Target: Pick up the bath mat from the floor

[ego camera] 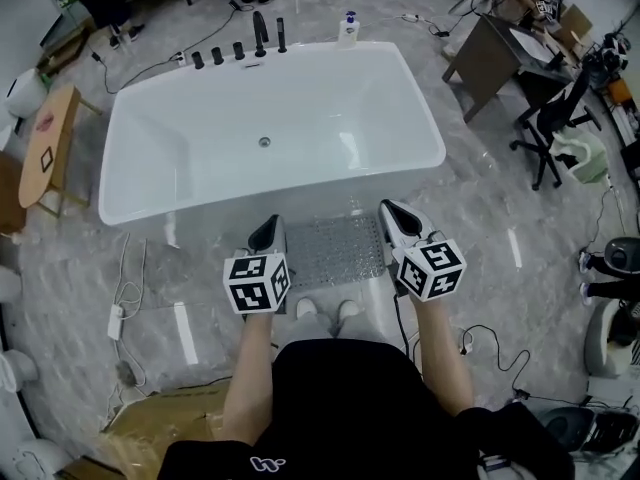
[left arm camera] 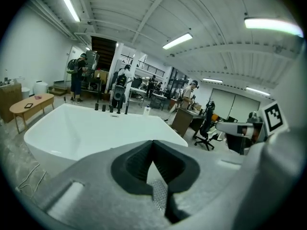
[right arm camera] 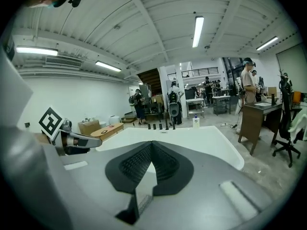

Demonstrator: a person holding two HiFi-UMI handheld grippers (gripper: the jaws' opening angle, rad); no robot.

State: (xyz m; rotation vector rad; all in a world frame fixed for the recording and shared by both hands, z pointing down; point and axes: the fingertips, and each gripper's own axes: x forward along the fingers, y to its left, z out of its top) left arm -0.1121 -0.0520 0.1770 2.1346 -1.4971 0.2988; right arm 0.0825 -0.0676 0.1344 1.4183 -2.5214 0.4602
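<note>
The bath mat is a clear, bubble-textured sheet stretched between my two grippers, just in front of the tub. My left gripper is shut on its left edge, and a strip of the textured mat shows below the closed jaws. My right gripper is shut on the right edge, with a sliver of the mat under its closed jaws. The person's feet stand just behind the mat.
A white bathtub fills the space ahead, with black taps and a bottle at its far rim. A wooden bench stands left; a desk and office chair stand right. Cables lie on the floor.
</note>
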